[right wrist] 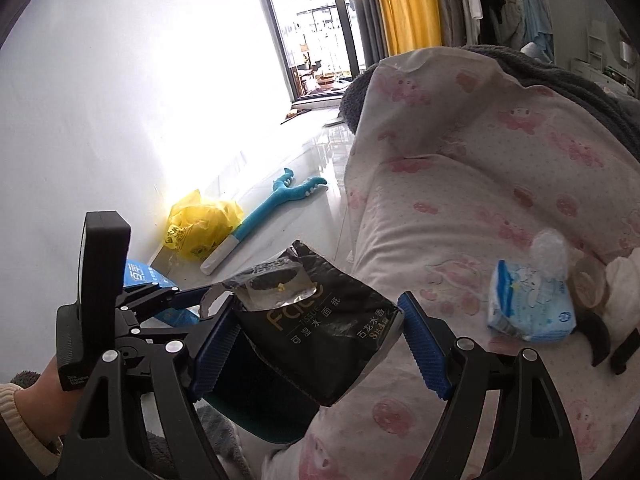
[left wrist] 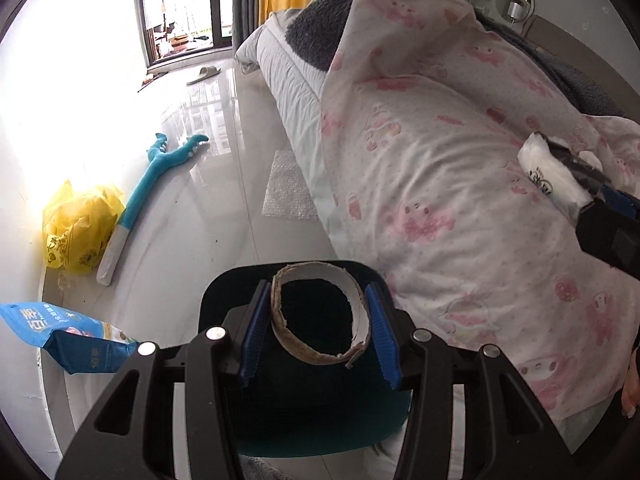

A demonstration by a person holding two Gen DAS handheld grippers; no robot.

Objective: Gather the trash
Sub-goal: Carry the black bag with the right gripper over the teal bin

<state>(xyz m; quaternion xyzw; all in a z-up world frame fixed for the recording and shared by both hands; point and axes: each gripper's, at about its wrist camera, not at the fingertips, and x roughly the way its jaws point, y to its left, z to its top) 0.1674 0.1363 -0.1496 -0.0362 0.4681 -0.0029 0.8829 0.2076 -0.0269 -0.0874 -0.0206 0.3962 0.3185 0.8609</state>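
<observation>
My left gripper point(left wrist: 318, 316) is shut on a torn cardboard tape ring point(left wrist: 320, 312) and holds it over a dark bin point(left wrist: 304, 412) beside the bed. My right gripper point(right wrist: 316, 332) is shut on a black tissue pack point(right wrist: 320, 320) and holds it above the bed's edge; it also shows at the right of the left wrist view point(left wrist: 560, 176). The left gripper shows in the right wrist view point(right wrist: 160, 300), low at the left. A blue tissue pack point(right wrist: 528, 304) and a clump of bubble wrap point(right wrist: 550, 254) lie on the pink quilt point(right wrist: 460, 184).
A yellow plastic bag point(left wrist: 80, 228), a blue plush toy point(left wrist: 152, 184) and a blue pouch point(left wrist: 64, 332) lie on the glossy floor by the wall. A bubble wrap sheet point(left wrist: 288, 188) lies by the bed. A tape roll point(right wrist: 588, 284) sits on the quilt at the right.
</observation>
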